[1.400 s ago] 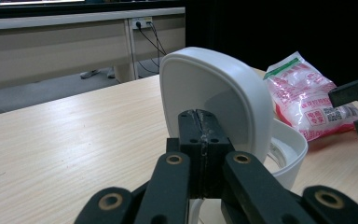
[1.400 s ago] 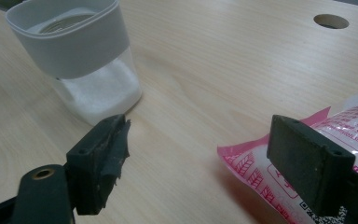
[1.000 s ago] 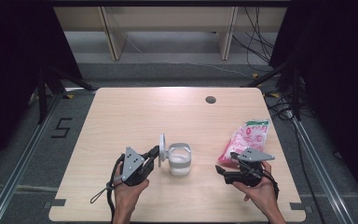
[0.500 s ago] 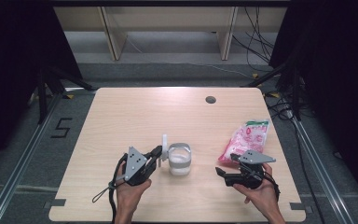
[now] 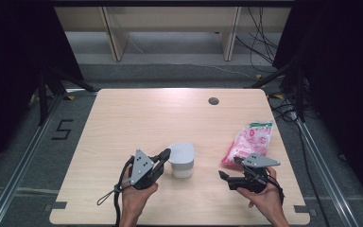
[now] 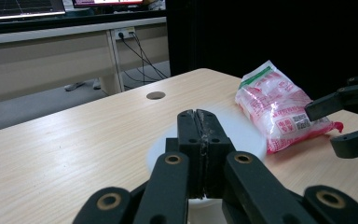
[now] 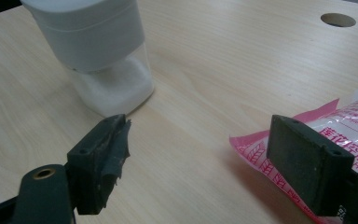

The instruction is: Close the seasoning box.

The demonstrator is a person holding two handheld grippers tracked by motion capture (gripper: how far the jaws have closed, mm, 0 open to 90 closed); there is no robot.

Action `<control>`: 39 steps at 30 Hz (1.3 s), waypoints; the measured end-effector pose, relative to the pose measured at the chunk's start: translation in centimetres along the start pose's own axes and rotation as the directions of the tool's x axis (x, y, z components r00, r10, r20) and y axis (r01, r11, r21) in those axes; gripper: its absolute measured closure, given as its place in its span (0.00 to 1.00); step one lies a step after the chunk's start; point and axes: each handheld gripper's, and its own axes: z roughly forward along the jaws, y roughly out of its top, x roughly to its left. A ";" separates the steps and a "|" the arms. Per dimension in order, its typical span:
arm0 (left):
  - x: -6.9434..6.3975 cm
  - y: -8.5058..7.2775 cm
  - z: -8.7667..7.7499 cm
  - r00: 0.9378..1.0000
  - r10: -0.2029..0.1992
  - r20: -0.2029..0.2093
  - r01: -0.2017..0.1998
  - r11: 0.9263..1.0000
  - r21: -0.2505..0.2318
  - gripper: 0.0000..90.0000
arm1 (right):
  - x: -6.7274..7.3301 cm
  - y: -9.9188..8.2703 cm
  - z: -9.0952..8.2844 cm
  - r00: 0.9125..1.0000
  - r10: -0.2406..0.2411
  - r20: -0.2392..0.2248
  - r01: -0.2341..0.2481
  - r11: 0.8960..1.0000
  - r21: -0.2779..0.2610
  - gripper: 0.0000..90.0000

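Pale wood covers the counter [image 5: 137, 118], which carries 2 things: 1 white-lidded container [image 5: 181, 160] with a clear lower body holding white powder, and 1 pink-and-white bag [image 5: 248, 142] with a green top edge. Taking the container as the landmark, it stands upright on the near half of the counter with its lid closed on top, and 1 dark round hole [image 5: 213, 100] in the counter lies well beyond it, toward the far edge. The bag lies flat to the container's right, apart from it. 2 sets of tongs are in the person's hands. The left tongs [image 5: 164, 153] sit just to the left of the container, their tip at the lid's edge; in the left gripper view the 2 black jaws are pressed together with nothing between them, and the white lid [image 6: 242, 135] shows just behind them. The right tongs [image 5: 222, 176] hover to the right of the container, well apart from it and just in front of the bag's near end; in the right gripper view their 2 jaws stand wide with bare counter between them, the container [image 7: 103, 56] ahead and the bag's corner [image 7: 349, 116] beside 1 jaw.
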 end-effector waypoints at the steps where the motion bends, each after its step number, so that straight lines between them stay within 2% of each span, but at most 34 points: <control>1: 0.1 0.0 -0.2 1.000 -0.004 -0.001 0.004 1.000 0.009 0.96 | 0.1 0.0 0.0 1.000 0.018 -0.005 -0.018 1.000 -0.008 0.24; 3: 0.2 -0.1 -0.3 1.000 -0.020 0.014 0.020 1.000 0.000 0.92 | 0.1 0.0 0.0 1.000 0.019 -0.002 -0.019 1.000 -0.011 0.24; 4: 0.2 -0.2 -0.4 1.000 -0.024 0.020 0.024 1.000 0.011 0.88 | 0.0 0.0 0.0 1.000 0.002 0.007 -0.002 1.000 -0.010 0.24; 5: 0.3 -0.2 -0.4 0.999 -0.031 0.027 0.030 0.999 0.014 0.81 | 0.1 -0.1 0.0 1.000 0.014 -0.008 -0.014 1.000 -0.010 0.24; 8: 0.3 -0.4 -0.6 0.998 -0.037 0.041 0.036 0.999 0.019 0.73 | 0.1 -0.1 -0.1 1.000 0.000 0.000 0.000 1.000 0.001 0.24; 10: 0.3 -0.6 -0.6 0.997 -0.053 0.054 0.051 0.998 0.030 0.61 | 0.5 -0.1 0.0 0.999 0.040 -0.010 -0.040 0.999 -0.007 0.24; 12: 0.1 -0.7 -0.8 0.997 -0.044 0.057 0.042 0.998 0.035 0.57 | 0.4 -0.1 -0.1 1.000 0.025 -0.001 -0.025 1.000 -0.009 0.24; 13: 0.0 -0.7 -0.8 0.997 -0.046 0.056 0.044 0.998 0.039 0.54 | 0.5 -0.1 -0.1 0.999 0.033 -0.007 -0.033 0.999 0.000 0.24; 15: -0.2 -0.8 -1.0 0.997 -0.064 0.046 0.062 0.997 0.051 0.46 | 0.3 -0.2 -0.1 1.000 -0.002 -0.002 0.002 1.000 -0.001 0.24; 16: -0.3 -0.9 -1.1 0.998 -0.044 0.045 0.041 0.998 0.051 0.44 | 0.4 -0.2 -0.1 1.000 0.013 -0.008 -0.013 1.000 -0.002 0.24; 18: -0.3 -1.0 -1.2 0.998 -0.025 0.054 0.022 0.998 0.054 0.41 | 0.4 -0.2 -0.1 1.000 -0.002 -0.011 0.002 1.000 0.005 0.24; 22: -0.2 -1.6 -1.4 0.998 -0.018 0.066 0.013 0.997 0.074 0.38 | 0.6 -0.3 -0.2 0.999 0.034 -0.019 -0.034 0.999 0.011 0.24; 24: -0.3 -1.9 -1.5 0.997 -0.029 0.068 0.025 0.997 0.070 0.36 | 0.6 -0.4 -0.1 0.999 0.036 -0.023 -0.037 0.999 -0.005 0.24; 25: -0.3 -2.0 -1.7 0.998 -0.023 0.066 0.017 0.997 0.080 0.35 | 0.5 -0.4 -0.2 1.000 0.011 -0.011 -0.011 1.000 -0.002 0.24; 26: -0.4 -2.1 -1.9 0.998 -0.019 0.067 0.013 0.996 0.085 0.35 | 0.6 -0.5 -0.3 1.000 0.024 -0.016 -0.024 1.000 0.011 0.24; 27: -0.4 -2.3 -2.0 0.997 -0.019 0.069 0.013 0.996 0.087 0.35 | 0.5 -0.5 -0.3 1.000 0.001 -0.014 -0.001 1.000 0.008 0.24; 28: -0.4 -2.4 -2.1 0.997 -0.006 0.073 0.000 0.996 0.085 0.34 | 0.5 -0.5 -0.3 1.000 0.002 -0.021 -0.002 1.000 0.007 0.24; 29: -0.6 -2.5 -2.2 0.998 -0.023 0.065 0.018 0.997 0.082 0.34 | 0.5 -0.5 -0.3 1.000 -0.001 -0.021 0.001 1.000 0.006 0.24; 30: -0.6 -2.6 -2.3 0.998 -0.021 0.065 0.015 0.996 0.084 0.34 | 0.6 -0.6 -0.4 1.000 0.001 -0.014 -0.001 1.000 0.001 0.23; 31: -0.7 -2.7 -2.4 0.998 -0.023 0.064 0.017 0.996 0.084 0.34 | 1.0 -0.6 -0.6 0.999 0.043 -0.025 -0.042 0.999 0.017 0.23; 32: -0.8 -2.9 -2.5 0.998 -0.016 0.061 0.011 0.996 0.086 0.34 | 0.9 -0.7 -0.6 0.999 0.039 -0.022 -0.039 0.999 0.007 0.23; 33: -0.8 -2.9 -2.6 0.998 -0.013 0.060 0.008 0.996 0.088 0.34 | 0.7 -0.7 -0.6 1.000 -0.002 -0.023 0.002 1.000 -0.006 0.23; 35: -1.1 -3.2 -2.7 0.999 -0.018 0.051 0.013 0.996 0.089 0.33 | 0.9 -0.9 -0.8 0.999 0.032 -0.040 -0.031 0.999 0.009 0.22; 36: -1.2 -3.3 -2.9 0.999 -0.018 0.047 0.013 0.996 0.088 0.32 | 0.7 -1.0 -0.7 0.999 0.015 -0.044 -0.015 1.000 -0.005 0.22; 37: -1.3 -3.4 -2.9 0.999 -0.019 0.047 0.015 0.996 0.086 0.32 | 1.0 -1.2 -0.8 0.998 0.038 -0.054 -0.038 0.999 0.007 0.22; 39: -1.5 -3.8 -2.9 0.999 -0.020 0.047 0.017 0.997 0.078 0.32 | 1.1 -1.4 -0.9 0.998 0.043 -0.053 -0.043 0.999 0.010 0.22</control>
